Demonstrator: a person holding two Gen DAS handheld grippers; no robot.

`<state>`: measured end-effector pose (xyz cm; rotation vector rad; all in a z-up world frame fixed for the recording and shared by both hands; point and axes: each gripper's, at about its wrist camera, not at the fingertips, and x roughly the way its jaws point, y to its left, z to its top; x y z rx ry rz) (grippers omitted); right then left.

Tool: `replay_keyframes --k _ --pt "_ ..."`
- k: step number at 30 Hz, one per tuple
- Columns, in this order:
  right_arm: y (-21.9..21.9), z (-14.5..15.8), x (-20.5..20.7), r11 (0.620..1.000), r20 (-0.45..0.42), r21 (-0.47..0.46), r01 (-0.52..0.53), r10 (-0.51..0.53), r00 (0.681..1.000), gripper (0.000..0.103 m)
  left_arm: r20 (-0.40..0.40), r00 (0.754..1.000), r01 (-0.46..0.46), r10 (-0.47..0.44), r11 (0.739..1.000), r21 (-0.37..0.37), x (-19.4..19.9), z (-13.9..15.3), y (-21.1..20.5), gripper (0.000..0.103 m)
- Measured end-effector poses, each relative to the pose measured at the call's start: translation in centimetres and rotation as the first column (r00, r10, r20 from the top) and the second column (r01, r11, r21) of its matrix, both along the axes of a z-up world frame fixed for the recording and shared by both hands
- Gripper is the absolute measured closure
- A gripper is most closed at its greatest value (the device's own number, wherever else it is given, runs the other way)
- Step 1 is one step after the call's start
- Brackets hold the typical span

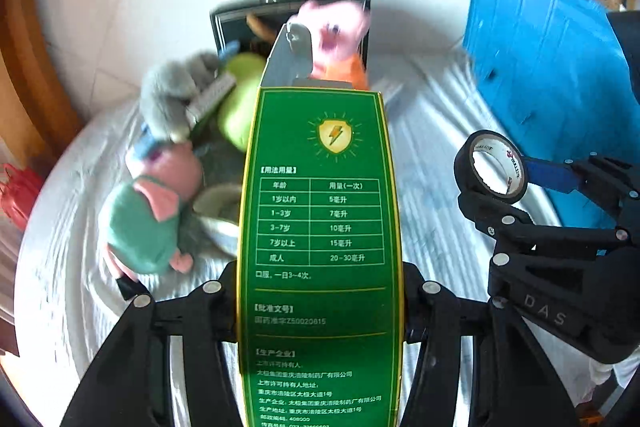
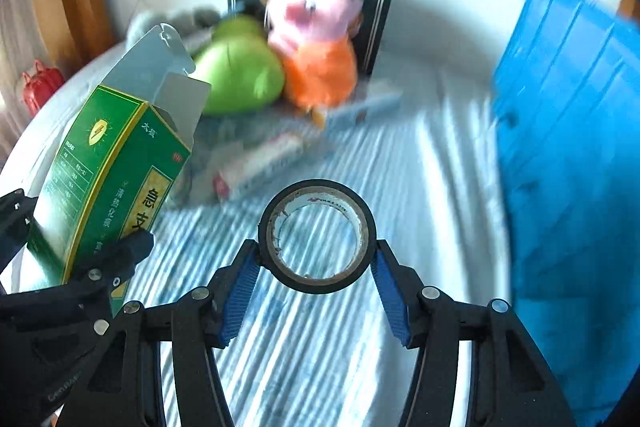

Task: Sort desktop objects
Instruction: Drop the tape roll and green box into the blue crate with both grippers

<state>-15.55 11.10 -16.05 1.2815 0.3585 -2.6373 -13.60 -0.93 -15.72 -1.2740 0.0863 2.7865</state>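
My left gripper is shut on a green medicine box with its top flap open, held above the table; the box also shows in the right wrist view. My right gripper is shut on a black tape roll, held in the air to the right of the box; the roll also shows in the left wrist view. Plush toys lie beyond: a pink pig in orange, a green plush, a grey plush and a pig in green.
A blue plastic crate stands at the right. A black box sits behind the toys. Flat packets lie on the white striped cloth. A red object is at the far left.
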Motion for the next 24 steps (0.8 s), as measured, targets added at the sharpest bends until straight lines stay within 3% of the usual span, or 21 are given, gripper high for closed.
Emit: replay_keyframes --k 7,13,19,24 --pt "3.2 8.8 2.0 0.996 -0.207 -0.003 0.088 -0.087 0.975 0.046 -0.204 0.978 0.051 -0.047 0.999 0.015 1.8 8.1 2.4 0.051" --pt "8.0 16.0 5.8 0.977 -0.37 -0.021 0.21 -0.203 0.907 0.046 -0.359 0.924 0.157 -0.133 0.987 0.039 3.1 15.0 7.2 0.051" --pt "15.2 20.5 8.8 0.936 -0.456 -0.047 0.348 -0.33 0.826 0.046 -0.433 0.867 0.293 -0.245 0.955 0.048 4.1 19.3 14.6 0.051" --pt "22.9 21.9 10.8 0.875 -0.478 -0.077 0.477 -0.453 0.753 0.046 -0.427 0.837 0.394 -0.343 0.918 0.036 5.0 20.3 22.1 0.051"
